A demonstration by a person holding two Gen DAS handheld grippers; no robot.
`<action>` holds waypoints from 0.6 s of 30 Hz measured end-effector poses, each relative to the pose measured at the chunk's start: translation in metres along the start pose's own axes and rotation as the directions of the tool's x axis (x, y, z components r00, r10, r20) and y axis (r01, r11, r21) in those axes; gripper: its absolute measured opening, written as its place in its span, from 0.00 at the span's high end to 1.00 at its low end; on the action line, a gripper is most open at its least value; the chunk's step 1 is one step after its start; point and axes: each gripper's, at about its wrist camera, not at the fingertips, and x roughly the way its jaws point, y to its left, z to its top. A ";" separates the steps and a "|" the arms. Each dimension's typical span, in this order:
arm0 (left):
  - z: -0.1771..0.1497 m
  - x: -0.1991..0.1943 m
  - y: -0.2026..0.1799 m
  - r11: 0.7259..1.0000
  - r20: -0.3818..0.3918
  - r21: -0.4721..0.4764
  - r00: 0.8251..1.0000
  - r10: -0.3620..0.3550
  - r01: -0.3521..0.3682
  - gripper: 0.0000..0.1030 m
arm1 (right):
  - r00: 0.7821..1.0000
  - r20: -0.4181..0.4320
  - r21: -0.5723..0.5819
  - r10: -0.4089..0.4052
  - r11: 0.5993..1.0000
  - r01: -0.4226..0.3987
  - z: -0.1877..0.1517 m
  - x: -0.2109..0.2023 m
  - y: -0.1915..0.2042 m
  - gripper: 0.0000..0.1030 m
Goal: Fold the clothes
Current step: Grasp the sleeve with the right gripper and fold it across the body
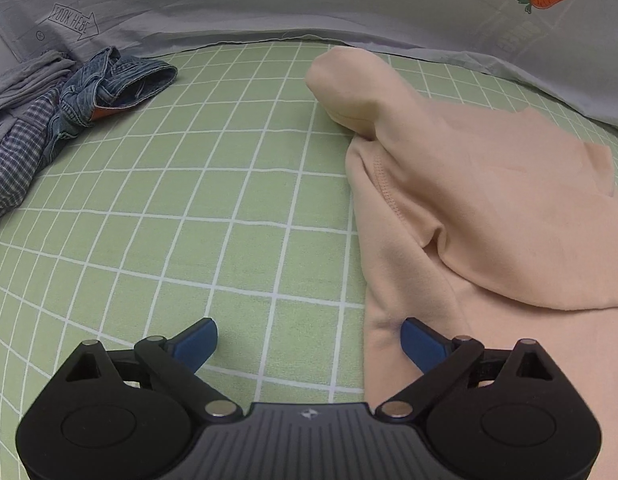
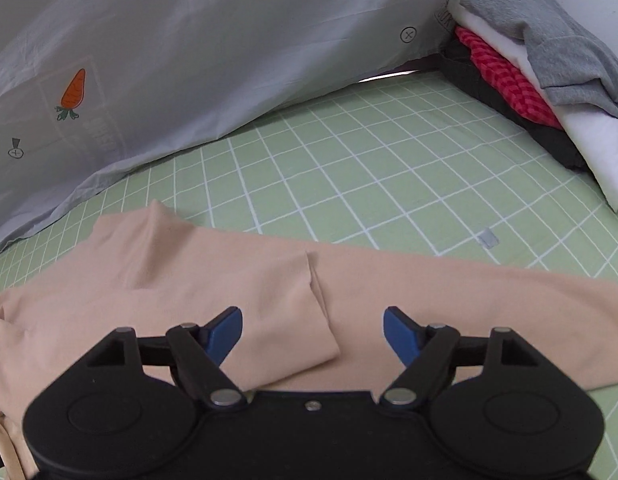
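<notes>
The peach top [image 1: 489, 208] lies spread on the green checked bed sheet [image 1: 189, 200], with one sleeve laid across its body, so the folding looks partly done. The left tool [image 1: 309, 340] hangs wide apart over the top's edge, holding nothing. The right tool [image 2: 313, 332] is apart too, above the sleeve. Next, I think, each should pinch an edge. The grey cover [image 1: 229, 0] says "LOOK HERE".

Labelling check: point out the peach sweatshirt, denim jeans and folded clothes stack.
peach sweatshirt [image 1: 489, 208]: left wrist view, folded body panel.
blue denim jeans [image 1: 121, 80]: left wrist view, crumpled waistband.
folded clothes stack [image 2: 549, 52]: right wrist view, grey top garment.
</notes>
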 end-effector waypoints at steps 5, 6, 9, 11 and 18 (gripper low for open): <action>0.002 0.003 0.002 1.000 -0.008 -0.004 1.000 -0.003 0.003 0.00 | 1.000 -0.026 -0.028 0.008 1.000 -0.008 -0.005 0.013 0.007 0.33; 0.002 0.003 0.003 1.000 -0.008 -0.002 1.000 -0.004 0.004 0.00 | 1.000 -0.019 -0.041 0.024 0.999 -0.024 -0.005 0.013 0.008 0.54; 0.002 0.003 0.001 1.000 -0.003 0.019 1.000 -0.002 0.002 0.00 | 1.000 -0.019 -0.129 0.018 0.991 -0.020 0.001 0.013 0.014 0.88; 0.003 0.004 0.000 1.000 -0.002 0.030 1.000 -0.001 0.001 0.00 | 0.999 -0.007 -0.116 0.052 0.992 -0.053 0.010 0.011 0.009 0.98; 0.002 0.005 0.004 1.000 -0.001 0.019 1.000 -0.012 0.012 0.00 | 0.947 0.315 -0.128 0.055 0.992 -0.015 0.075 -0.041 0.005 0.99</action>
